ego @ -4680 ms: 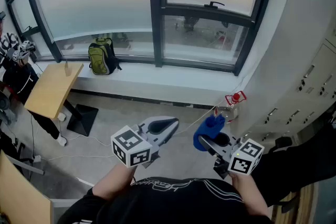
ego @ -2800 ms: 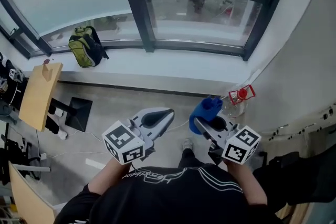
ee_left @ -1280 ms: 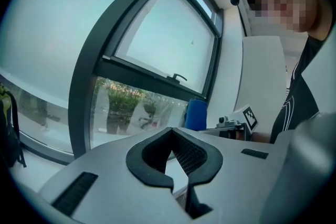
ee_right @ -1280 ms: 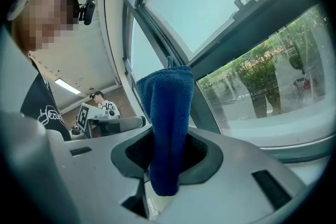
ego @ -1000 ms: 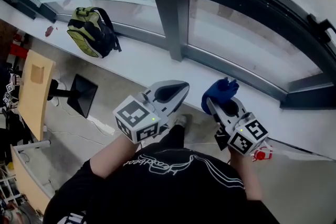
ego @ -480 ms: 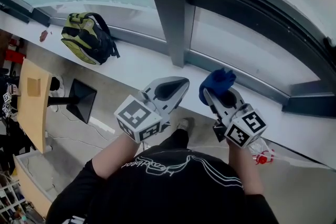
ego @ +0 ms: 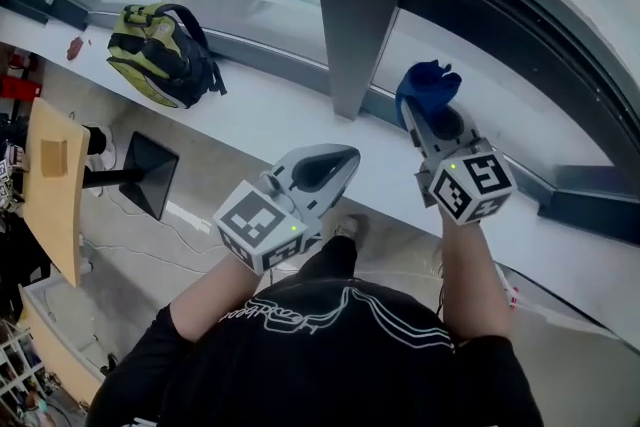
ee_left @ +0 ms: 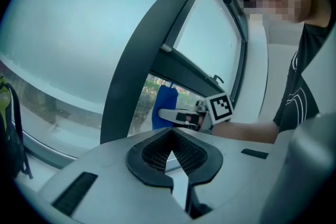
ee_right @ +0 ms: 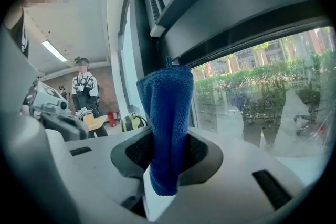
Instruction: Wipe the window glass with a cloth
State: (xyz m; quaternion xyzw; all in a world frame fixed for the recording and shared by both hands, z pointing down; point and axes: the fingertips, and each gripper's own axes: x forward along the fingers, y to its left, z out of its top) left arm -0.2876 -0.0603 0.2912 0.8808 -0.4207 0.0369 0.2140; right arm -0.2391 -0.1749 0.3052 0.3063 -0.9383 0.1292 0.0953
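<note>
Right gripper [ego: 427, 105] pinches cloth [ee_right: 168, 113]; glass [ee_right: 252, 97] contact unclear overhead

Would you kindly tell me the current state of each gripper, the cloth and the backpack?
left gripper: shut, nothing between its jaws.
right gripper: shut on the blue cloth, held up at the window.
blue cloth: clamped, standing up out of the jaws; whether it touches the glass cannot be told.
backpack: lying on the window sill, untouched.
</note>
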